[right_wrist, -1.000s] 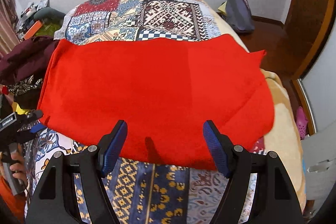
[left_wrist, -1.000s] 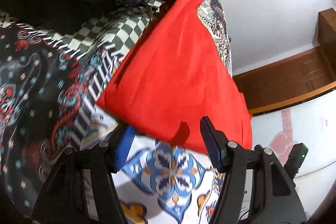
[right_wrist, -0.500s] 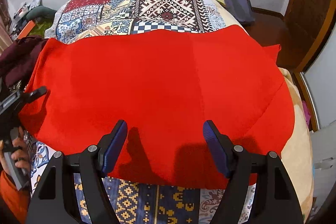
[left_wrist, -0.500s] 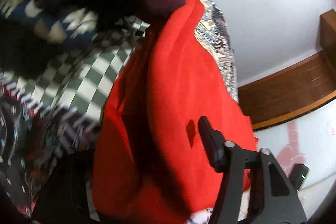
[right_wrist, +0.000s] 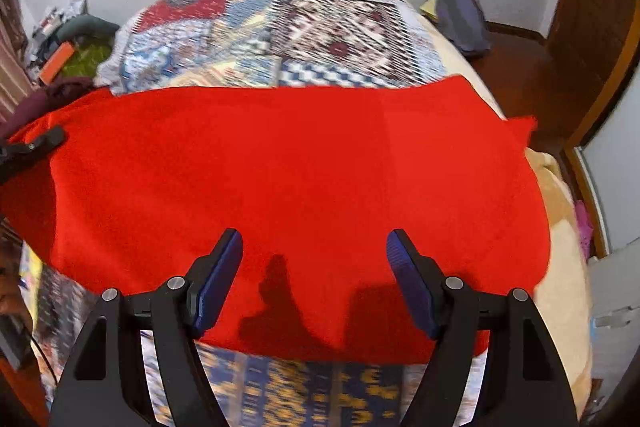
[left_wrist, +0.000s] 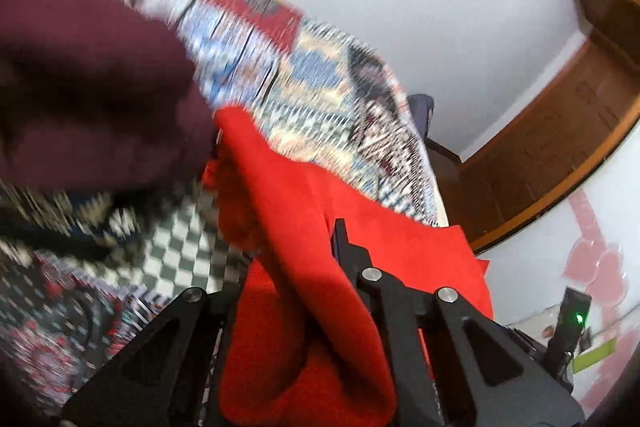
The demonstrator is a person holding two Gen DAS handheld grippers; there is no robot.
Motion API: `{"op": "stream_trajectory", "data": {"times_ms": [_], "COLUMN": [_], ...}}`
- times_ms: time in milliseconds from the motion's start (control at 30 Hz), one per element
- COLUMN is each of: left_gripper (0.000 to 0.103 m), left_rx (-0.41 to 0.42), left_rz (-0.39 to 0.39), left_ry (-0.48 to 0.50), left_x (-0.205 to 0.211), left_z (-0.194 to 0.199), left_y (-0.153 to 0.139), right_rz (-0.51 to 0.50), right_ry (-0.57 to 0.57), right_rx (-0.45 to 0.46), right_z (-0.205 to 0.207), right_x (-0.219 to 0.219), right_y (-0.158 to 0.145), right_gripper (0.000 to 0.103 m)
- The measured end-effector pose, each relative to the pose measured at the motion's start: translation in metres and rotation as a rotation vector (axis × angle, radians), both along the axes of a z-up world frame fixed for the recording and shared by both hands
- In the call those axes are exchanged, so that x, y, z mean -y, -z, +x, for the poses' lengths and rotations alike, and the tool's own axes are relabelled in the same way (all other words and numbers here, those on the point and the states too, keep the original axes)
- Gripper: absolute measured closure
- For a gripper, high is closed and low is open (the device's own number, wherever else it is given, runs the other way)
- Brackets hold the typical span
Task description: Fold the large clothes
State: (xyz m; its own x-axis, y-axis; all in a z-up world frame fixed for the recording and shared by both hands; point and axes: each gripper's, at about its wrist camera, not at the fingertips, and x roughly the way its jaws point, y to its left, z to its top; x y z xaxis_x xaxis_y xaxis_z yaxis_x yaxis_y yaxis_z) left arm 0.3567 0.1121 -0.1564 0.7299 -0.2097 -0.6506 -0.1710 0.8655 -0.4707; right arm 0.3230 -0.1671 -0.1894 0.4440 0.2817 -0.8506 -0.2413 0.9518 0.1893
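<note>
A large red cloth [right_wrist: 304, 163] lies spread across the patchwork quilt [right_wrist: 320, 27] of a bed. In the left wrist view a bunched fold of the red cloth [left_wrist: 304, 227] sits between the closing jaws of my left gripper [left_wrist: 296, 267] and is raised off the bed; its left finger is hidden by the cloth. The right wrist view shows the left gripper [right_wrist: 36, 147] at the cloth's left edge. My right gripper [right_wrist: 314, 247] hangs open just above the cloth's near edge, with nothing between its fingers.
A maroon garment [left_wrist: 88, 87] is piled at the cloth's left end, on patterned fabrics. A cream blanket [right_wrist: 568, 287] drapes the bed's right side. A grey-blue bag [right_wrist: 460, 15] lies at the far right corner, with wooden furniture [right_wrist: 592, 27] beyond.
My left gripper has closed on the cloth's left edge and risen with it, rolling as it went. My right gripper has moved forward over the cloth's near edge, still open.
</note>
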Motion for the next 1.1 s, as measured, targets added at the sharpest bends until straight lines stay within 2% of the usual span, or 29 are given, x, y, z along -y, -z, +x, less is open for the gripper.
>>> {"op": "stream_trajectory", "data": {"times_ms": [67,167,267,367,433,500,567,667,800,933,1000,1100], "left_gripper": [0.094,0.094,0.094,0.094,0.094,0.094,0.094,0.094,0.094,0.095,0.095,0.095], "left_rx": [0.057,0.123,0.166,0.147,0.104,0.078,0.066,0.078,0.102,0.089,0.071,0.005], "left_rz": [0.04,0.145,0.235,0.275,0.308,0.305,0.316,0.359,0.37,0.332,0.309,0.328], "left_ry": [0.01,0.0,-0.009,-0.017,-0.028,-0.02,-0.009,0.023,0.091,0.17,0.231,0.323], "left_x": [0.006,0.009,0.011,0.007,0.006,0.006,0.008,0.029,0.064,0.107,0.134,0.175], "left_z": [-0.009,-0.027,-0.039,-0.039,-0.032,-0.031,-0.034,-0.03,-0.023,-0.003,0.008,0.025], "left_y": [-0.027,-0.059,-0.082,-0.082,-0.074,-0.066,-0.061,-0.061,-0.066,-0.062,-0.052,-0.024], "right_rz": [0.036,0.069,0.108,0.14,0.119,0.082,0.097,0.074,0.008,-0.078,-0.062,-0.034], "right_ry": [-0.04,-0.113,-0.206,-0.264,-0.32,-0.361,-0.388,-0.291,-0.175,-0.015,0.024,0.056], "right_rx": [-0.002,-0.011,-0.06,-0.108,-0.139,-0.121,-0.109,-0.067,-0.017,-0.097,-0.136,-0.164], "right_z": [0.0,-0.003,-0.01,-0.015,-0.02,-0.025,-0.029,-0.028,-0.024,-0.021,-0.024,-0.029], "right_x": [-0.022,-0.057,-0.103,-0.132,-0.147,-0.151,-0.142,-0.105,-0.043,0.018,0.04,0.064], "right_y": [-0.006,-0.008,0.005,0.019,0.026,0.025,0.018,0.005,0.0,0.025,0.038,0.046], "right_gripper": [0.032,0.032,0.032,0.032,0.031,0.032,0.032,0.032,0.031,0.031,0.031,0.031]}}
